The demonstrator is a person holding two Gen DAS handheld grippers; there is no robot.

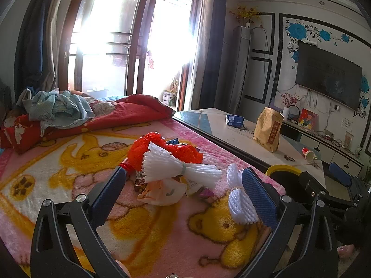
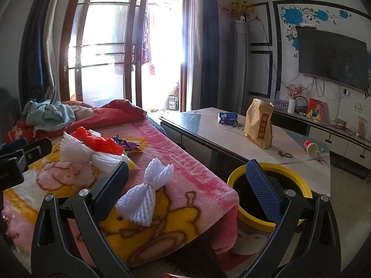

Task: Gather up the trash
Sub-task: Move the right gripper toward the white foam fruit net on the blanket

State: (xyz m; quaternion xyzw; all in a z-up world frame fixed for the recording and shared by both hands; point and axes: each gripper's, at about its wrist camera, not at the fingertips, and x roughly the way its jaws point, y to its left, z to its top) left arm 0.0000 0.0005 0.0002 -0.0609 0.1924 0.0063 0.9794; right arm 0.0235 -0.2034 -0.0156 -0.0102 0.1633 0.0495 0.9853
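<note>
**Trash still on the blanket, bin waiting**

Both grippers are being held spread wide, with nothing pinched between the fingers of either. The left gripper (image 1: pixel 184 178) is being aimed at the main trash pile, and the right gripper (image 2: pixel 187 173) is being pointed across the blanket's corner, between a stray foam net and the bin.

All places are being given relative to the bin (image 2: pixel 270 194), a black pail with a yellow rim standing on the floor just off the corner of the blanket (image 2: pixel 180 153). Its inside is looking dark, and whether anything is lying in it cannot be told.

Nearest the bin, a small white foam net (image 2: pixel 145 199) is lying on the blanket, close to the edge. Farther from the bin, a second foam net (image 1: pixel 178 170) is resting on a heap with a red bag (image 1: pixel 162 150), a pale wrapper (image 1: pixel 162 191) and some small scraps. A bottle (image 1: pixel 126 164) with a red cap is poking out of the heap on the side away from the bin.

Judging by this, the collecting is being only started: every visible piece is still waiting on the blanket, and all of it is being left to be picked up and dropped in the bin.
</note>
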